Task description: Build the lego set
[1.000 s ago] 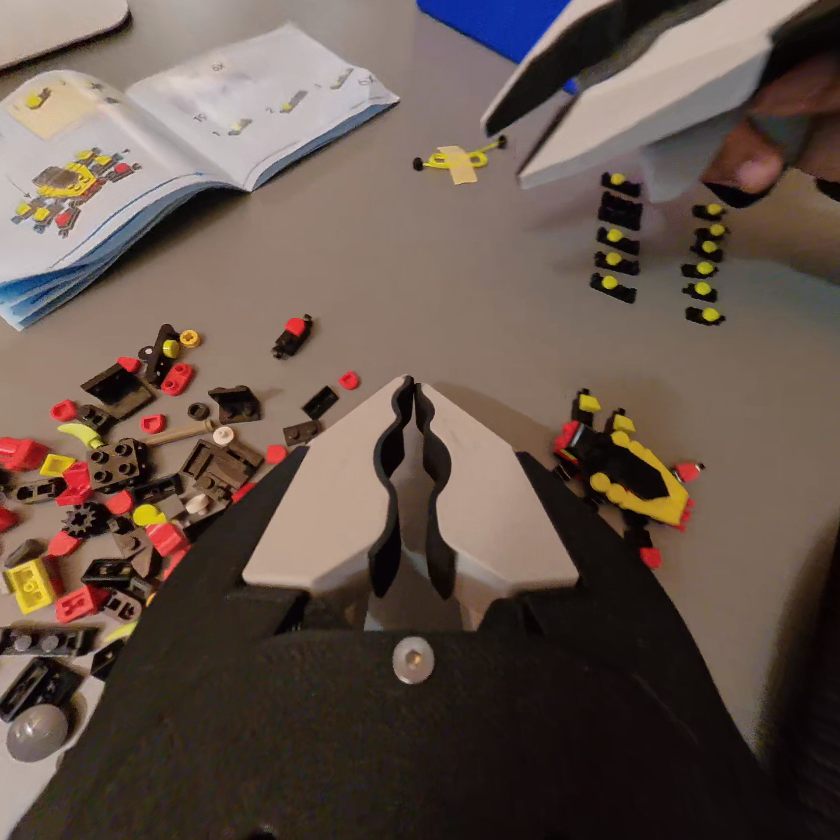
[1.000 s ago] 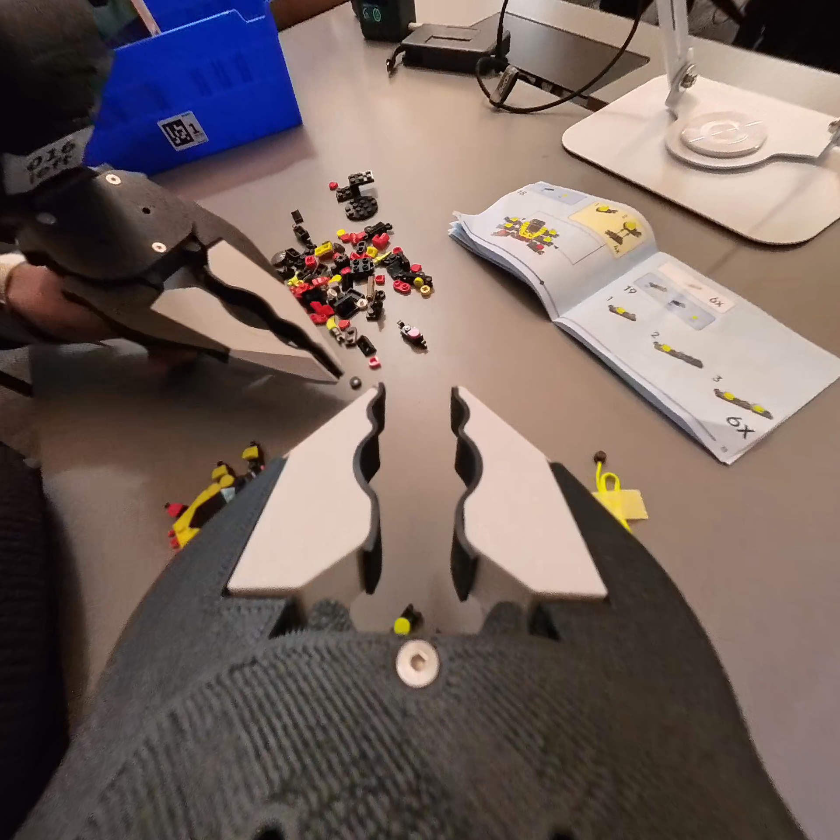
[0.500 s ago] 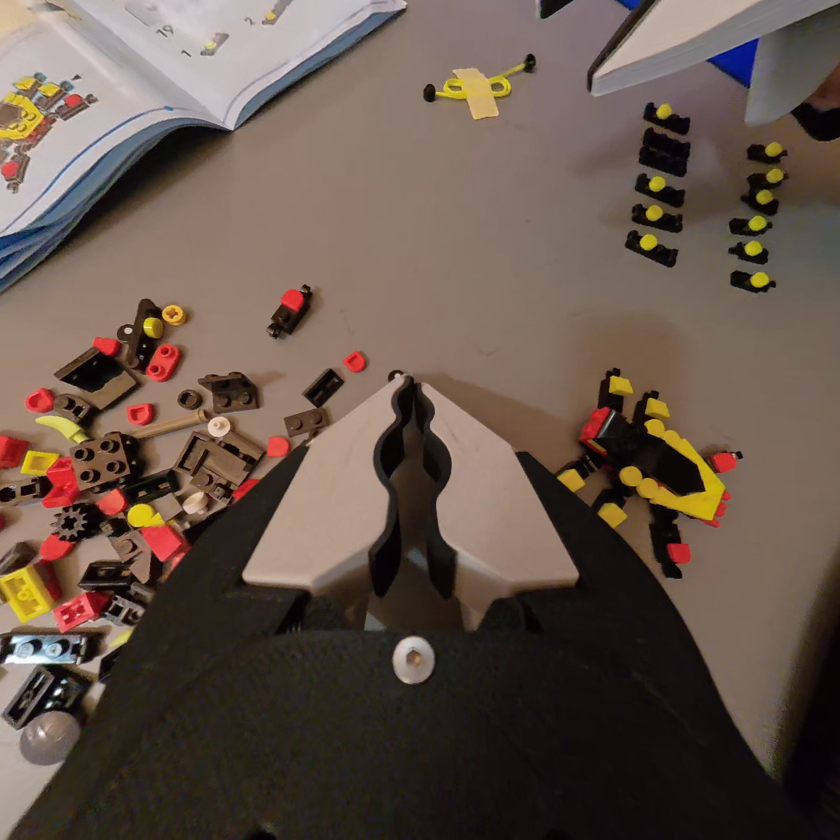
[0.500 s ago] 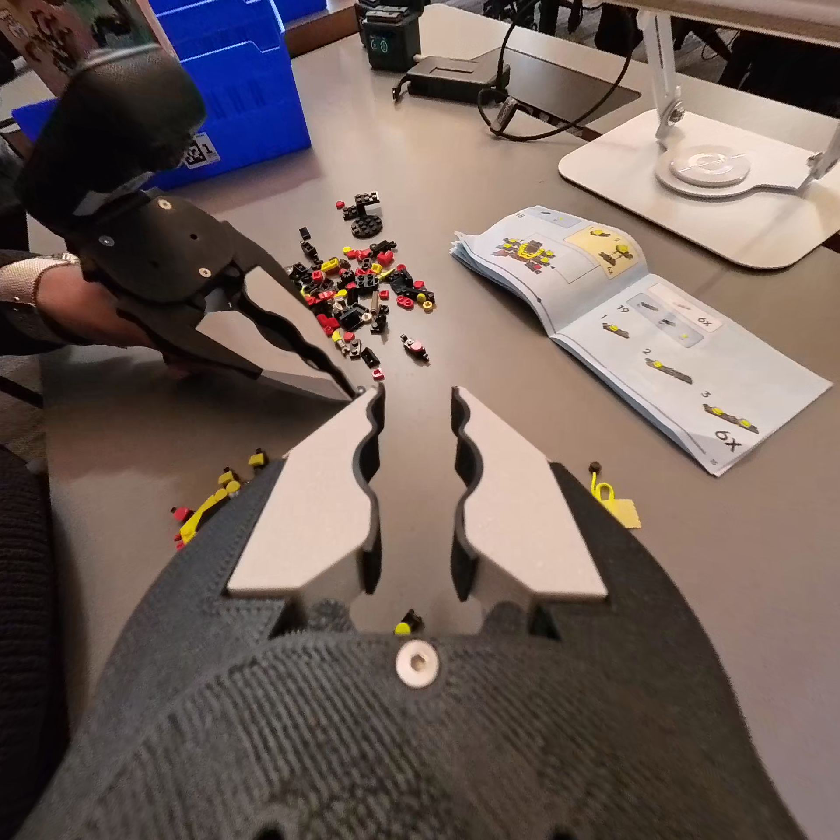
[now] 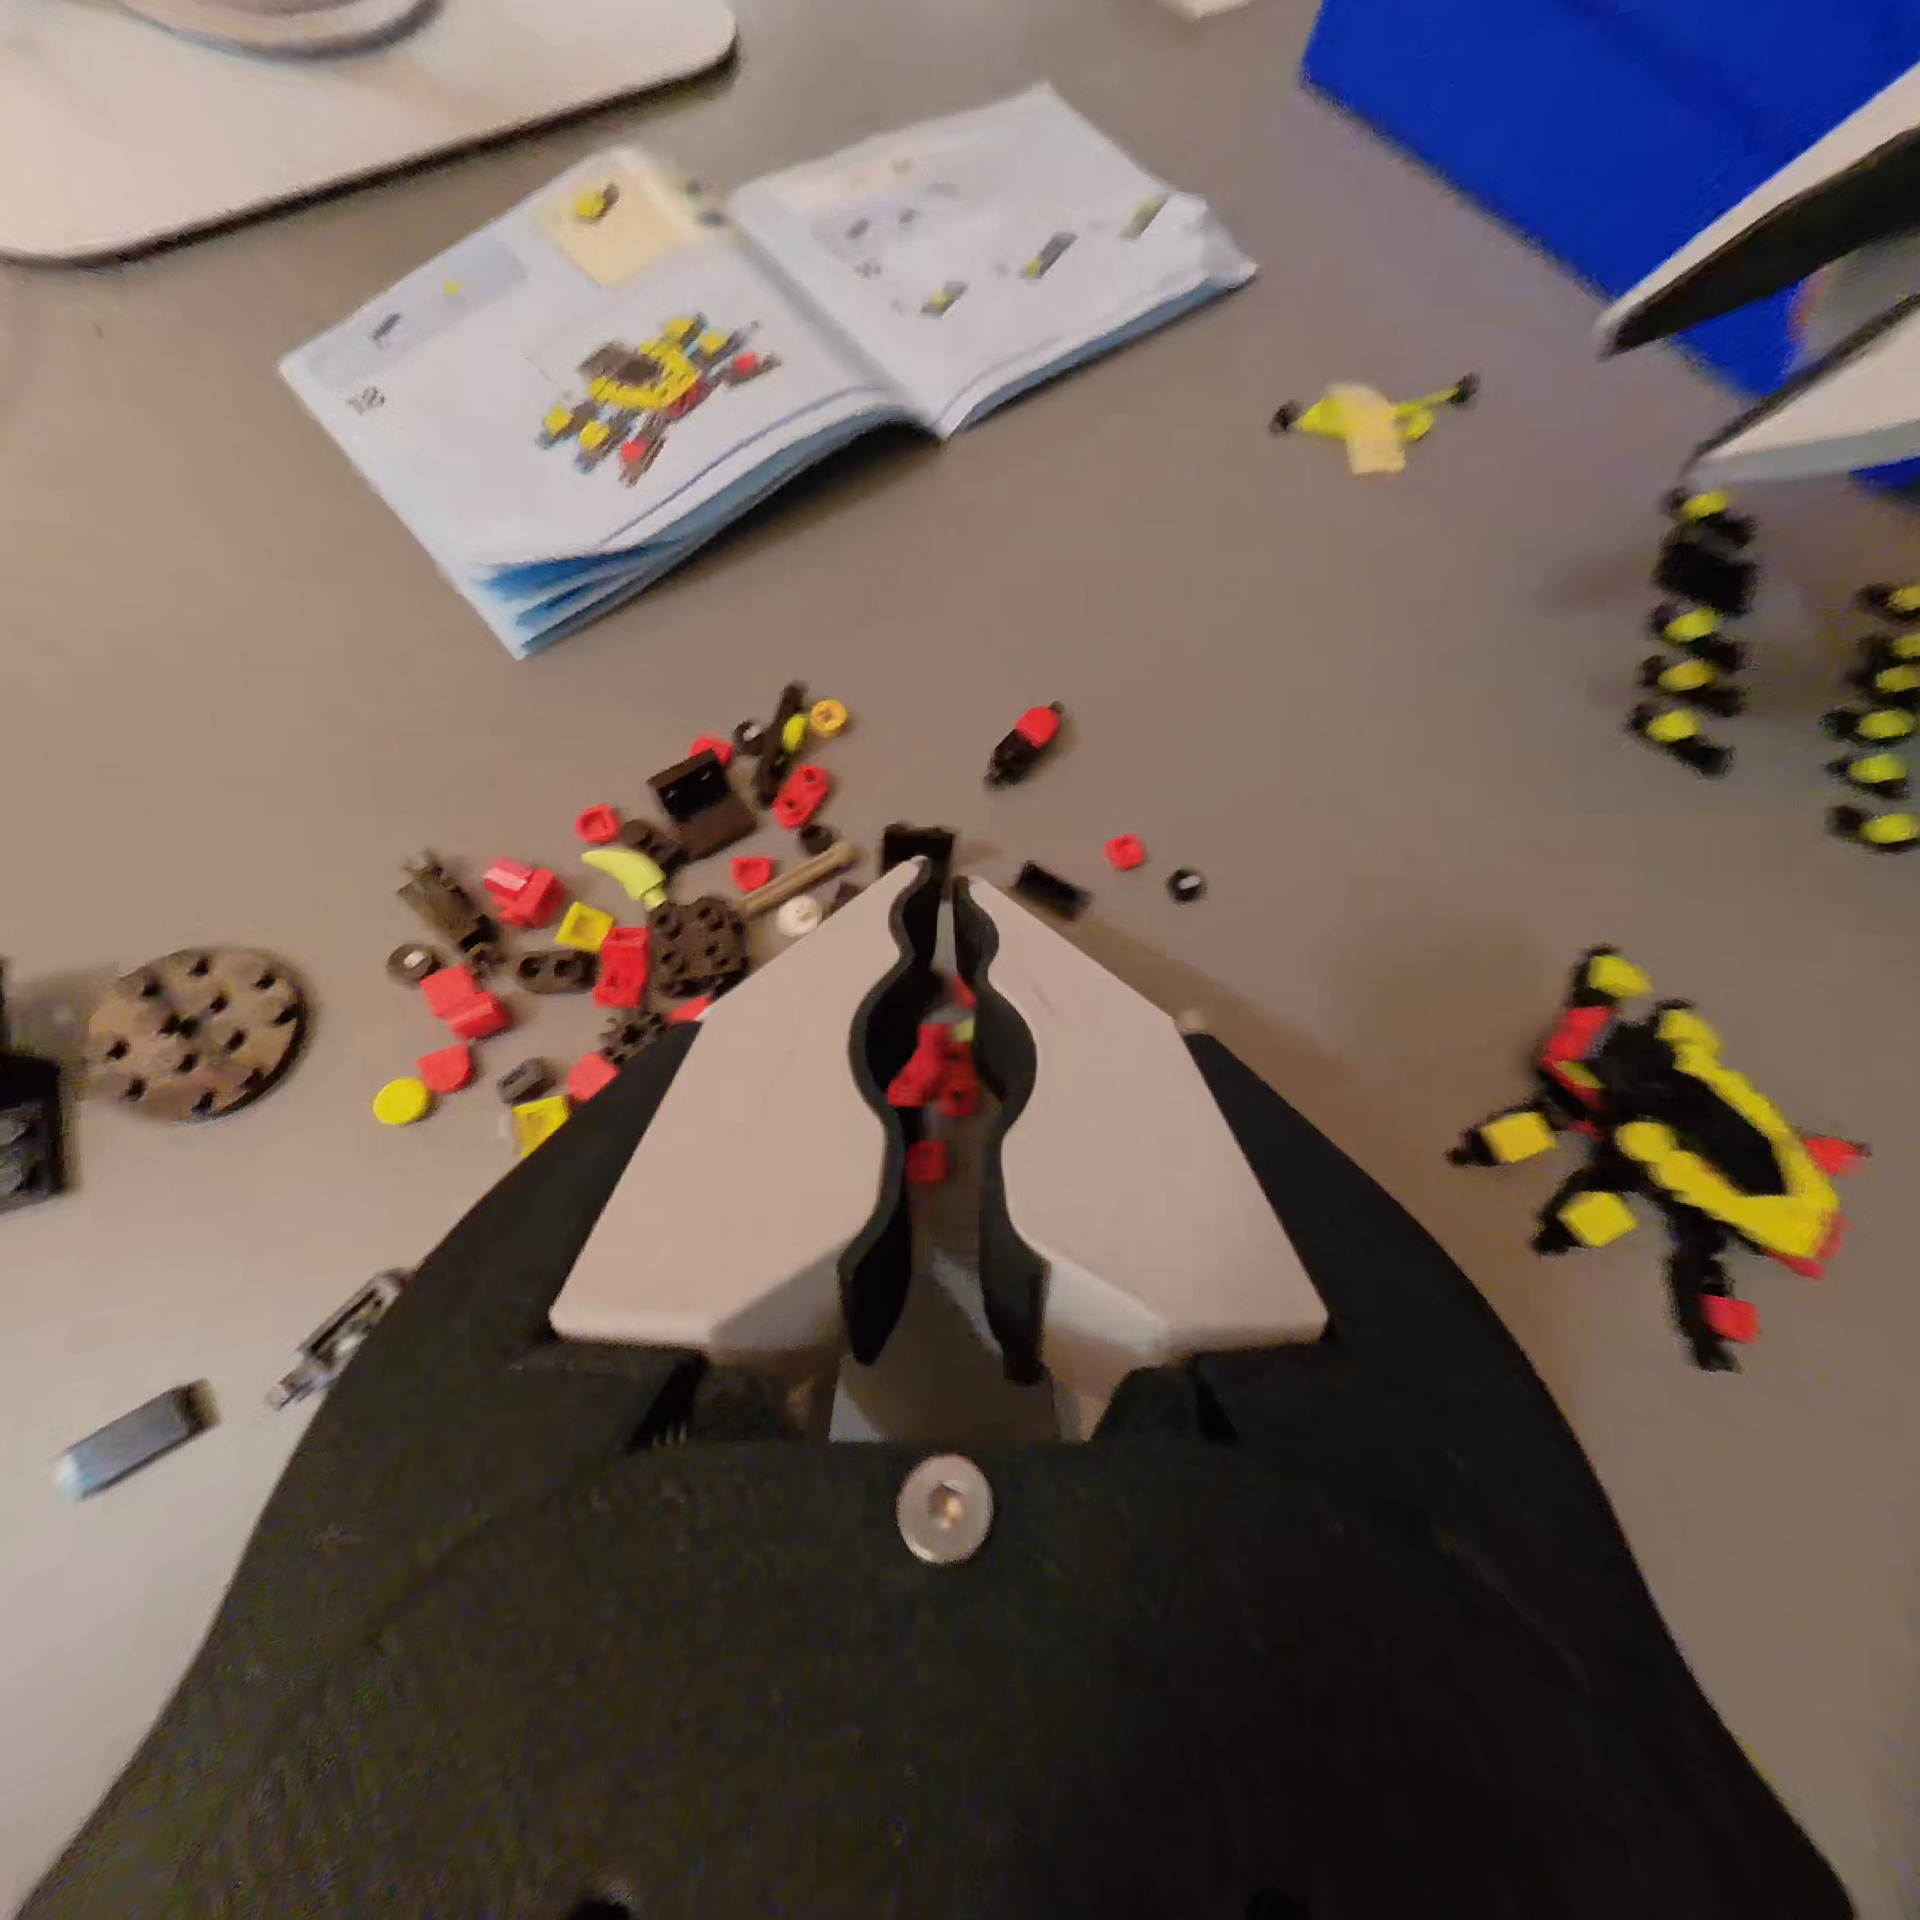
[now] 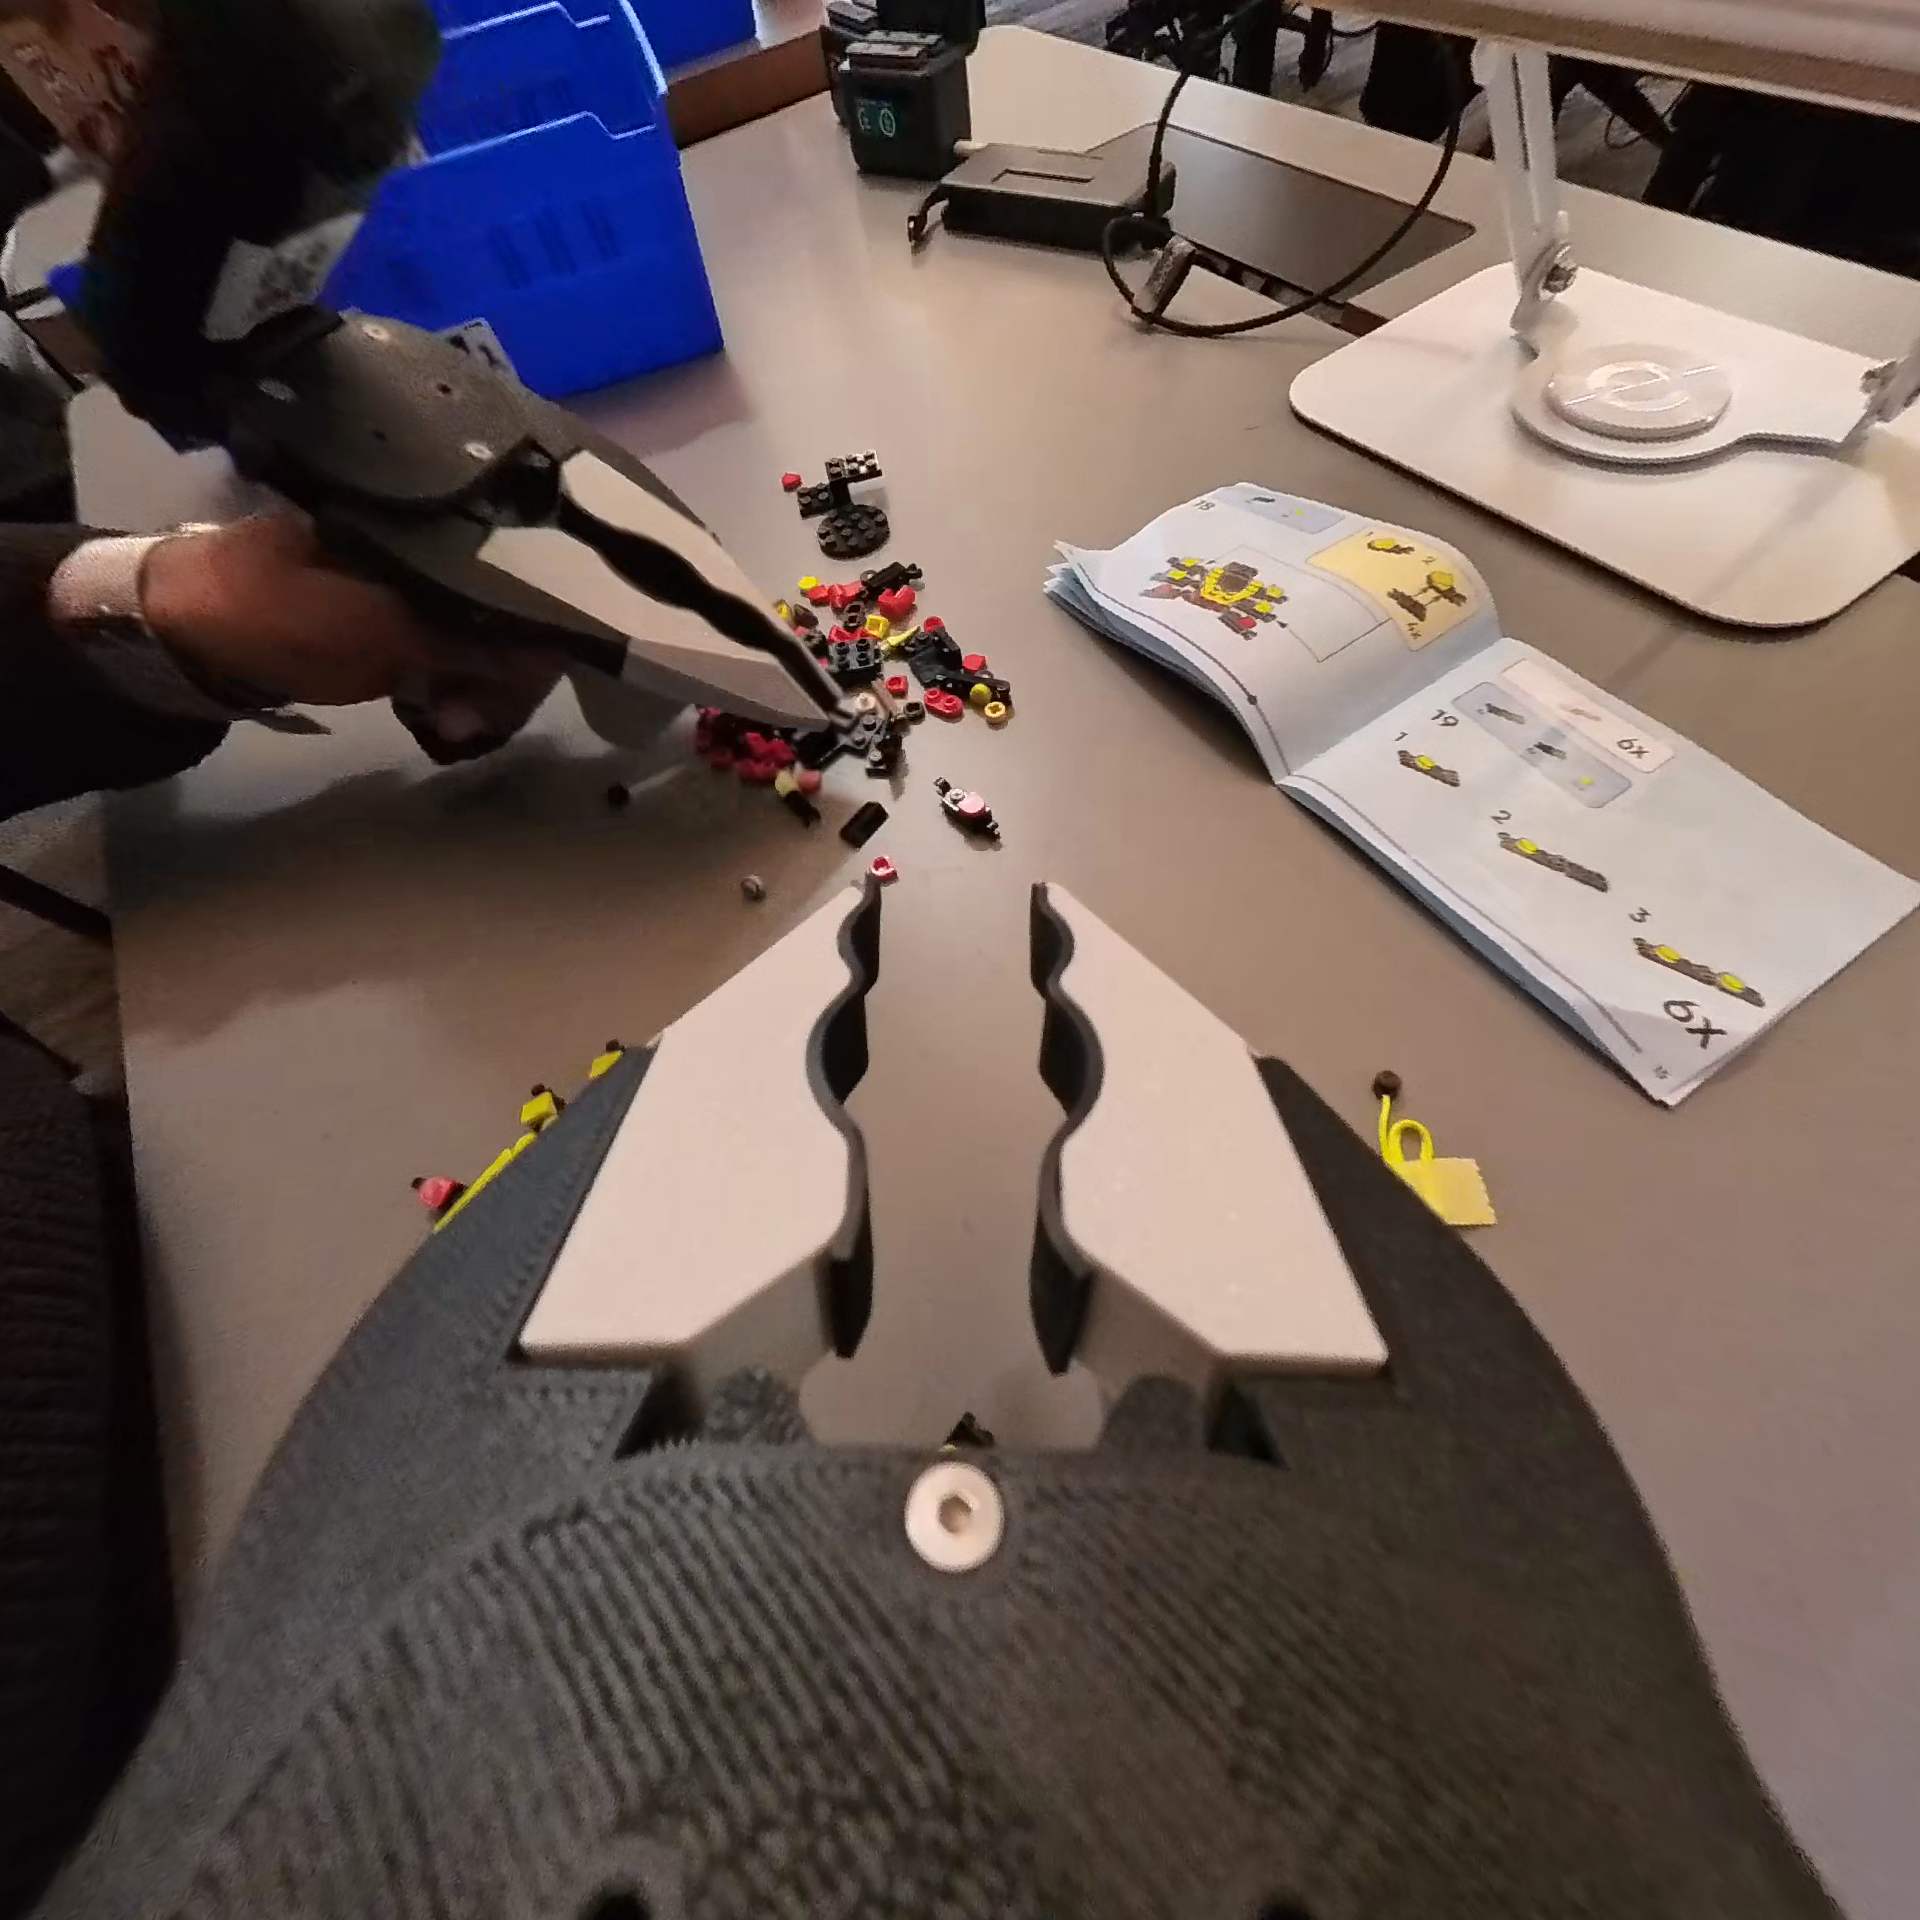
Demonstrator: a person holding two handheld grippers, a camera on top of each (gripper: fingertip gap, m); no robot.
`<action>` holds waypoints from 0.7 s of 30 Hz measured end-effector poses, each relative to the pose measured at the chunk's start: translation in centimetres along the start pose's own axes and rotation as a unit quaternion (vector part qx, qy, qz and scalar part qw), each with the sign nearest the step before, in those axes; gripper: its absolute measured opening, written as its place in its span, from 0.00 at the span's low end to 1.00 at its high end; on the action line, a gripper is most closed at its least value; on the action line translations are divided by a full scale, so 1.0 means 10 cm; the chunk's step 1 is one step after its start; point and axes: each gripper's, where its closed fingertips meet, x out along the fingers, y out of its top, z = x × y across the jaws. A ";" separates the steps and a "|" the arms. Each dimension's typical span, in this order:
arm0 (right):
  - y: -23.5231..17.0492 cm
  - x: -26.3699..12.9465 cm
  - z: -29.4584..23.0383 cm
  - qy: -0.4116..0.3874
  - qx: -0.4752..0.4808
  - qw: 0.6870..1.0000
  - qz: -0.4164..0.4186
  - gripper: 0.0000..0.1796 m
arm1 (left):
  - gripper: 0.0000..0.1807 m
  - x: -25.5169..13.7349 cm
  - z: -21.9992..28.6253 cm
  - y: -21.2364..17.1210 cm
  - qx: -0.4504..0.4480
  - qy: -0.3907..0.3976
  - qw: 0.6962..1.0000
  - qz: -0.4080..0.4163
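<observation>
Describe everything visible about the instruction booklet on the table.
The instruction booklet is a thin, stapled paper manual with pale blue pages, lying open and face up on the grey table. Its pages bow upward at the spine. One page shows a large picture of the yellow, black and red model; the other shows small numbered build steps. It sits beyond the loose brick pile, near the white stand base. Neither gripper touches it, and nothing rests on it.
</observation>
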 end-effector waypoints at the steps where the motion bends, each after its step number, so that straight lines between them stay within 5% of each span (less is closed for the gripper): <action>1: 0.00 0.00 0.00 0.000 -0.001 1.000 0.000 0.15 | 0.02 -0.03 0.11 0.07 0.002 -0.026 0.999 0.019; 4: 0.00 0.00 -0.01 0.004 0.000 1.000 0.001 0.15 | 0.09 -0.02 0.51 0.10 0.055 -0.089 0.994 0.029; 9: 0.01 -0.02 -0.02 0.004 -0.005 1.000 0.004 0.15 | 0.18 0.08 0.59 -0.02 0.278 -0.007 0.961 0.005; 14: 0.04 -0.05 -0.01 0.009 -0.003 1.000 0.011 0.15 | 0.26 0.17 0.55 -0.05 0.389 0.012 0.921 -0.015; 21: 0.06 -0.16 0.01 -0.004 -0.011 1.000 0.020 0.15 | 0.26 0.30 0.49 0.06 0.561 0.112 0.820 0.024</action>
